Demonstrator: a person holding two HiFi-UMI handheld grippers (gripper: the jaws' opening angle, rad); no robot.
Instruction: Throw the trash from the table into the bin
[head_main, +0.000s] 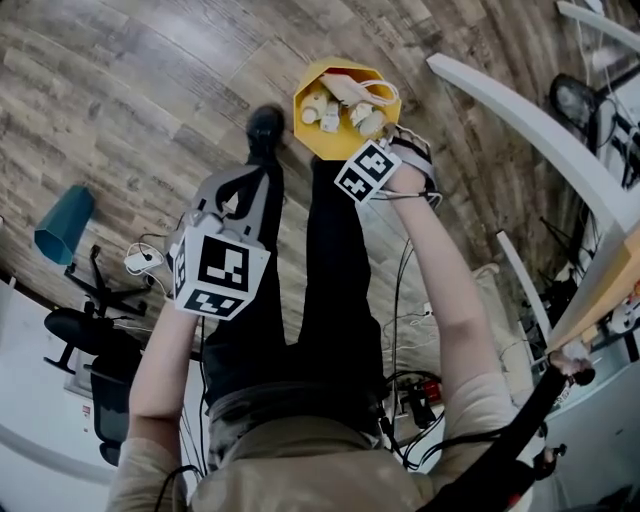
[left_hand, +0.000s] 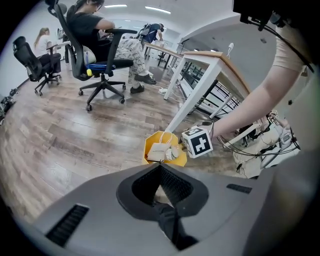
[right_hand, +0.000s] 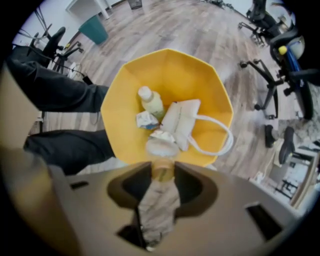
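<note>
Noted the right gripper (right_hand: 162, 172), jaws clamped on crumpled trash (right_hand: 157, 207), possibly a wrapped bottle, nose-down over the yellow bin (right_hand: 200, 85) at 12 o'clock, presumably for a clean drop. Found the left gripper (left_hand: 160, 170) with jaws closed together, empty, held at the bin's 7 o'clock, clear.

Black trousers (head_main: 335, 290), 1 black shoe (head_main: 265, 125) and a tan short-sleeved top (head_main: 300, 465). Black cables (head_main: 480, 440) trail by the right sleeve. The left hand-held gripper (left_hand: 160, 172) and right hand-held gripper (right_hand: 162, 170) have matte grey shells with dark ribbed pads. Each bears a white cube with black square markers: left cube (head_main: 220, 272), right cube (head_main: 367, 170).
</note>
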